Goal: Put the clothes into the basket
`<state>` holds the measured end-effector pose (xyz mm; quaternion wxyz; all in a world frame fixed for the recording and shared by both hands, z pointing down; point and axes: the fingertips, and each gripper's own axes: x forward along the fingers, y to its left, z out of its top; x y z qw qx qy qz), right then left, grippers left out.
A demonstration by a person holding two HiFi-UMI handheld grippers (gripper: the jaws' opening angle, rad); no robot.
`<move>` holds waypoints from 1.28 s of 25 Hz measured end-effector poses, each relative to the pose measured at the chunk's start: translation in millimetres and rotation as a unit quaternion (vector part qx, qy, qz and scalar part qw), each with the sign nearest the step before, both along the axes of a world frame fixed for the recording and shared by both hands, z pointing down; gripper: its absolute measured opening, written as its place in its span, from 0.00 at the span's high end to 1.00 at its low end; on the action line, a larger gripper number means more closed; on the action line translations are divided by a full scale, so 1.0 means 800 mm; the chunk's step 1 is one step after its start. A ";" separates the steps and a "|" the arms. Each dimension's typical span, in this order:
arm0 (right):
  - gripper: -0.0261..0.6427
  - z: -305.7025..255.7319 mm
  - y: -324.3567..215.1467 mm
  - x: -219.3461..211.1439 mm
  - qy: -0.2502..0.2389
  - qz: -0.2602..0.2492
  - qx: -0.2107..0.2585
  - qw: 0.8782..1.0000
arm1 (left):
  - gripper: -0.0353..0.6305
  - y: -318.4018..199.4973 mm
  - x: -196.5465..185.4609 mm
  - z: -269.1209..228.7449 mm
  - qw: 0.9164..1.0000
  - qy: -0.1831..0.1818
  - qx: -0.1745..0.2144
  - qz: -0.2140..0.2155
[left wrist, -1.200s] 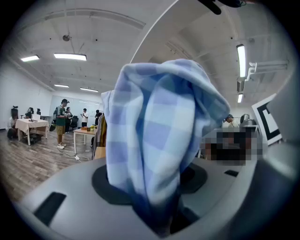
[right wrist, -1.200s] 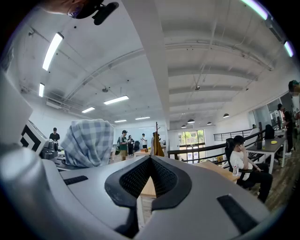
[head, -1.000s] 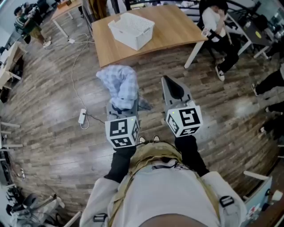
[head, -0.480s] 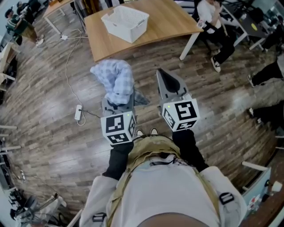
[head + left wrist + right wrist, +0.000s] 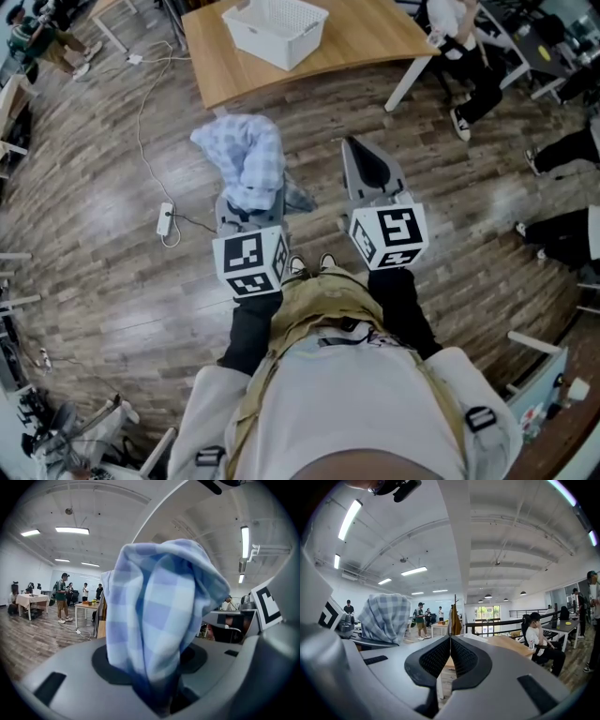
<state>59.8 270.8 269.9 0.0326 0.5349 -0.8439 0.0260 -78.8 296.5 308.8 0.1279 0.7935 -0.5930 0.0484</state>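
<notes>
Head view: left gripper (image 5: 251, 208) still clamps the checked cloth (image 5: 246, 157), right gripper (image 5: 352, 148) stays closed empty, basket (image 5: 277, 28) remains far on the table (image 5: 375, 37); delivery pending.

The head camera looks steeply down over left tongs (image 5: 251, 208) and right tongs (image 5: 352, 148). Each tongs camera rides close behind its jaws, facing level; all share the checked cloth (image 5: 246, 159).

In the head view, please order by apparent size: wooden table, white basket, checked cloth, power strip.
1. wooden table, though cut by the frame.
2. white basket and checked cloth look alike; the cloth is nearer the camera, so no ranking.
3. power strip, smallest.
</notes>
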 end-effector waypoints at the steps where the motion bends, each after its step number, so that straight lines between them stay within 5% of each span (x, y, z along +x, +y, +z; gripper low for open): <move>1: 0.93 0.002 0.000 -0.003 -0.001 0.001 0.001 1.000 | 0.62 0.001 -0.006 0.003 1.000 0.001 -0.002 -0.002; 18: 0.93 0.043 -0.069 -0.015 -0.004 -0.009 0.006 1.000 | 0.62 -0.044 -0.090 0.048 0.998 0.009 -0.023 -0.062; 32: 0.93 0.044 -0.328 -0.021 -0.007 -0.046 0.017 0.999 | 0.62 -0.295 -0.091 0.041 0.996 0.002 -0.015 -0.085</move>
